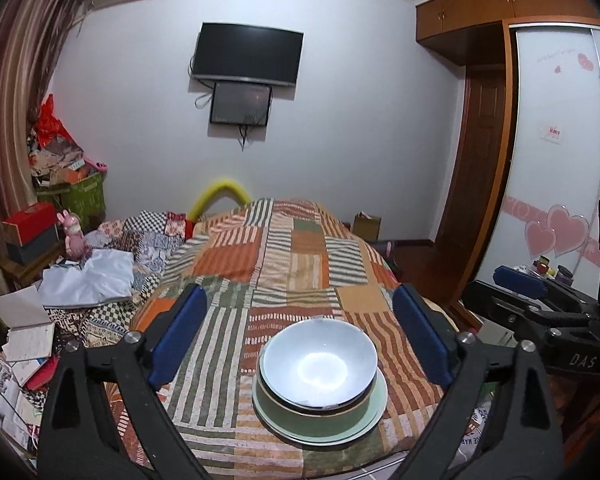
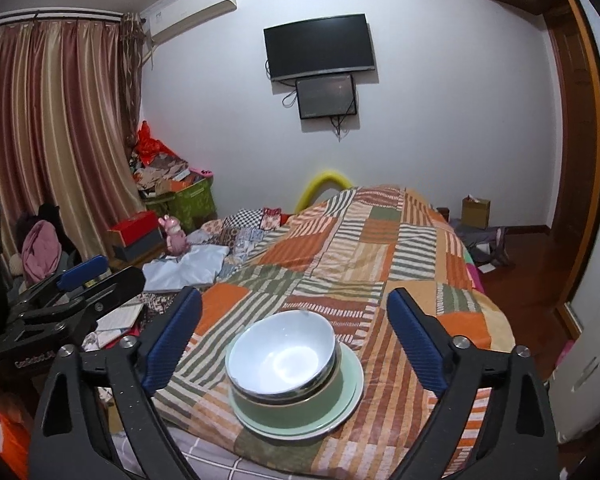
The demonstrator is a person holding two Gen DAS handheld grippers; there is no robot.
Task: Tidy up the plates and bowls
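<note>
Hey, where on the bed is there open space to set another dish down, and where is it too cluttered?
The patchwork quilt is bare beyond the stacked bowls and plates, toward the wall, and to their right, up to the bed edge. The left side is crowded: white cloth, pink rabbit figure, books.

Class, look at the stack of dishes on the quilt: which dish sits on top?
The white bowl is on top. It nests in the green bowl, which rests on the flat pale green plate underneath both.
</note>
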